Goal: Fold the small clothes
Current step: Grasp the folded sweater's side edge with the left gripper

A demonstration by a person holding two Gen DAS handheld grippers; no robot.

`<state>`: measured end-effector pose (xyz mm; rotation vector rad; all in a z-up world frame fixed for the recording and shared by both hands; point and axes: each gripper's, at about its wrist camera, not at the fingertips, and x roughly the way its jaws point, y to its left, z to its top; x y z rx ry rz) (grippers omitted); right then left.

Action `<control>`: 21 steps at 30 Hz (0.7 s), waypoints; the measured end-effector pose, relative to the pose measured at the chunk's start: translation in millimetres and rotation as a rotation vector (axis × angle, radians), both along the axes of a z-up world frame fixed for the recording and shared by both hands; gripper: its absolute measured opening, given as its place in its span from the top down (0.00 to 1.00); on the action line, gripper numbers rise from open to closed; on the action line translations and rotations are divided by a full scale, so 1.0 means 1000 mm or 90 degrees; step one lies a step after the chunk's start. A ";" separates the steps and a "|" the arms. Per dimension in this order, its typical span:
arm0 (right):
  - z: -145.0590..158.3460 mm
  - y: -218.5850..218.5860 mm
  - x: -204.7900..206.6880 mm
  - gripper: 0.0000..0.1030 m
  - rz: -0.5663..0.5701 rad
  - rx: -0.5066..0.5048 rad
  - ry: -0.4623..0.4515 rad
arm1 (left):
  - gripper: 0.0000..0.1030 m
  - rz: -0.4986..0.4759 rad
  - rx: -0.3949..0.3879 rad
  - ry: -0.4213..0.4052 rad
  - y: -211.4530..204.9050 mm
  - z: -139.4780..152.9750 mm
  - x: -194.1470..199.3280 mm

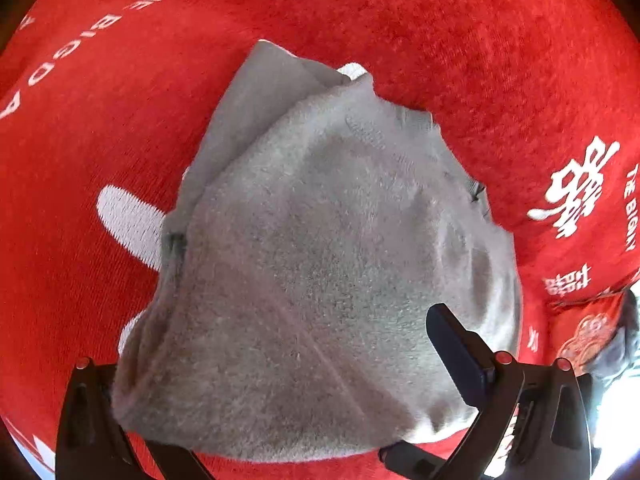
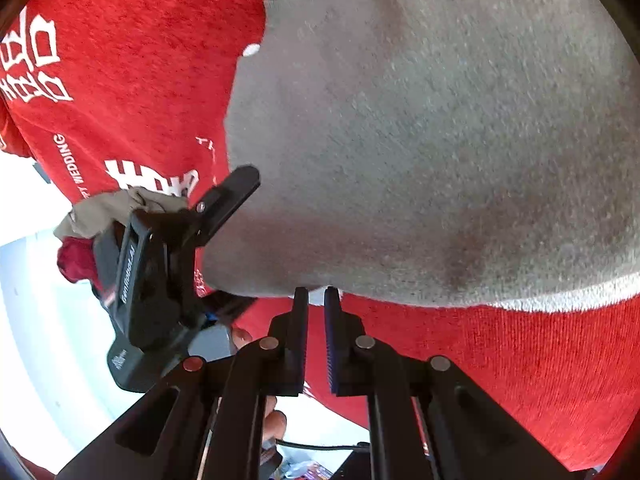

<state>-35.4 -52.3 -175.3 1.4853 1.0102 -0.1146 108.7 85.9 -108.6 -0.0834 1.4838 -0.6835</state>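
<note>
A grey fuzzy garment (image 1: 320,248) lies folded on a red cloth; it also fills the upper right of the right wrist view (image 2: 440,140). My left gripper (image 1: 272,360) is open wide, its fingers on either side of the garment's near edge; the left finger is hidden under the fabric, the right fingertip (image 1: 452,344) rests on it. It also shows in the right wrist view (image 2: 224,240). My right gripper (image 2: 316,300) has its jaws nearly together with a narrow gap, empty, tips just at the garment's near hem.
The red cloth (image 1: 440,40) with white printed lettering covers the surface. A beige and a dark red bundle of cloth (image 2: 104,216) lie at the cloth's left edge, behind the left gripper. A pale floor (image 2: 48,320) shows beyond the edge.
</note>
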 end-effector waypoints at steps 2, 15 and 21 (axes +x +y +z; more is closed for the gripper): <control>-0.003 0.002 0.000 0.92 0.013 -0.003 0.005 | 0.00 -0.012 0.013 -0.006 -0.004 -0.002 -0.001; 0.044 -0.025 -0.015 0.86 0.142 -0.093 0.025 | 0.80 -0.047 0.154 -0.146 -0.018 0.019 -0.004; 0.090 -0.077 0.018 0.40 0.203 -0.226 0.037 | 0.84 -0.240 0.211 -0.415 -0.050 0.047 -0.065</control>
